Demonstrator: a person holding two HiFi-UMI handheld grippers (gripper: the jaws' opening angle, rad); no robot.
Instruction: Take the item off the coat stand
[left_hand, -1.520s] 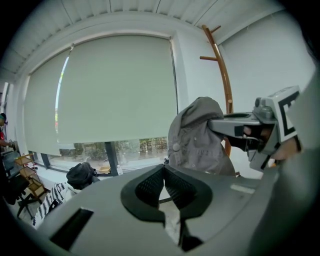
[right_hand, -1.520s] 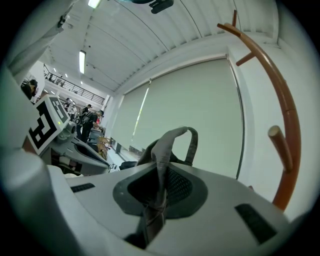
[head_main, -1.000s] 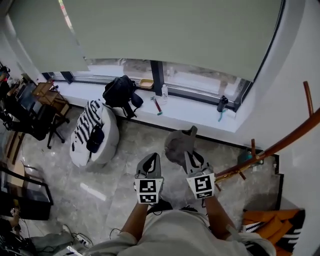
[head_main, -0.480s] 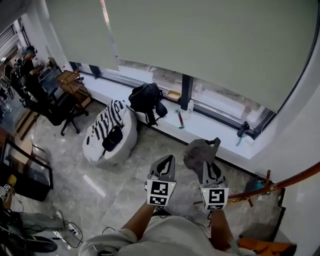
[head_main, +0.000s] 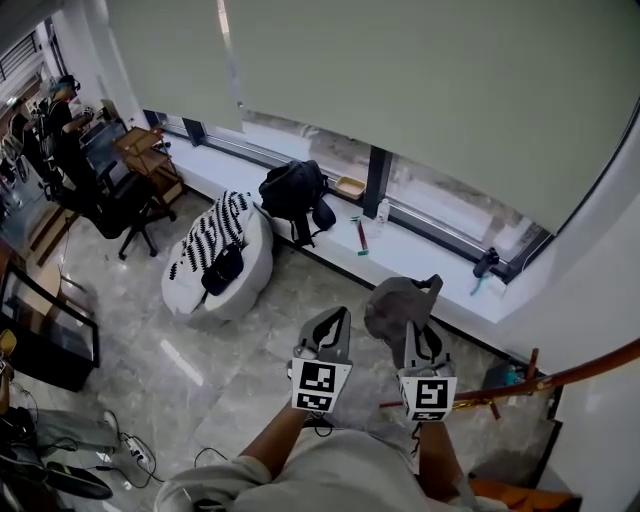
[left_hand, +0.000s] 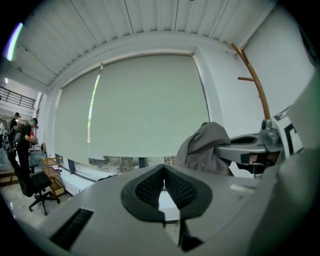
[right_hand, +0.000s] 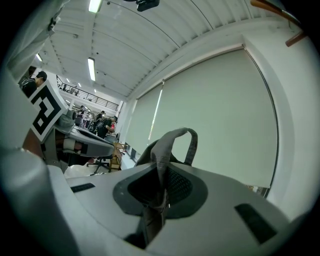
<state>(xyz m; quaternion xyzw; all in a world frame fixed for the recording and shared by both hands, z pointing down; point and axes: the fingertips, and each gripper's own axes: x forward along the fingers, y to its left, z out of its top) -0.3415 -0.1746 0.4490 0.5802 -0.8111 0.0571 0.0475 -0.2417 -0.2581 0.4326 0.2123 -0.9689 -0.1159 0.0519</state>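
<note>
A grey cap (head_main: 396, 303) hangs free of the brown coat stand (head_main: 565, 378), which leans across the lower right of the head view. My right gripper (head_main: 413, 333) is shut on the cap's fabric; in the right gripper view the cloth (right_hand: 167, 142) is pinched between the pads, with its strap looping above my right gripper (right_hand: 160, 172). My left gripper (head_main: 335, 320) is held just left of the cap. In the left gripper view my left gripper (left_hand: 163, 168) is shut with nothing in it, and the cap (left_hand: 204, 148) and the stand's pole (left_hand: 255, 84) show to its right.
A white beanbag (head_main: 226, 282) with a striped cloth lies on the marble floor at the left. A black backpack (head_main: 294, 192) and small items sit on the window sill (head_main: 400, 250). An office chair (head_main: 105, 195), a black cabinet (head_main: 45, 340) and floor cables (head_main: 130, 455) are at the far left.
The view has swung left, so the coat stand has slid to the lower right edge. The cap stays in my right gripper, now farther from the stand. Both grippers keep their state.
</note>
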